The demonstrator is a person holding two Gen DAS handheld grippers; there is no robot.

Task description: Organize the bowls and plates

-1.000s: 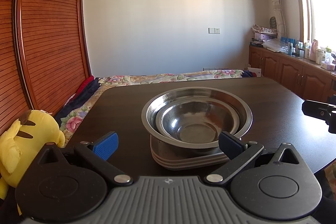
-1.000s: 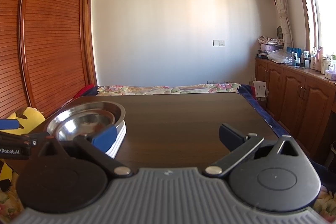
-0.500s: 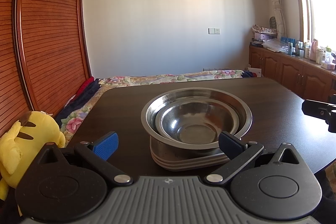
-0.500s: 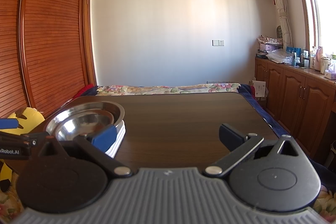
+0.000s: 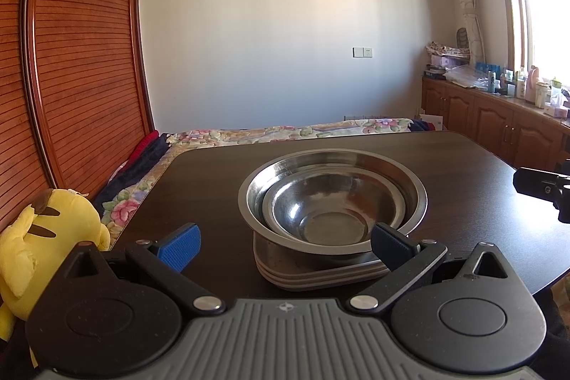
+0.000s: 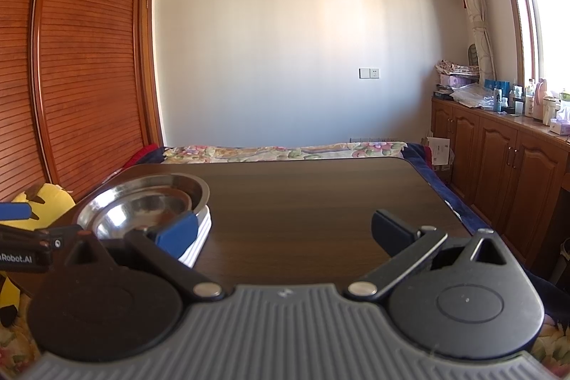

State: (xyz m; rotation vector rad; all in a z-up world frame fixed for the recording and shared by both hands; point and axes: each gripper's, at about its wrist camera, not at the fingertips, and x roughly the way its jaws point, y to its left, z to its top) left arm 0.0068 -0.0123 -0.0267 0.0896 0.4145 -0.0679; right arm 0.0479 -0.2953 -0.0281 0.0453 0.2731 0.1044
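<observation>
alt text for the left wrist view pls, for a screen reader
Two nested stainless steel bowls, small steel bowl inside large steel bowl, sit on a stack of pale plates on a dark wooden table. The open left gripper faces the stack, holding nothing. A yellow plush toy sits at left.

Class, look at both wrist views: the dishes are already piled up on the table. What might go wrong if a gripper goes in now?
1. The small steel bowl sits loose inside the large steel bowl; a nudge may shift both.
2. The whole pile rests on stacked square plates near the dark wooden table edge, so pushing could slide it toward the edge.
</observation>
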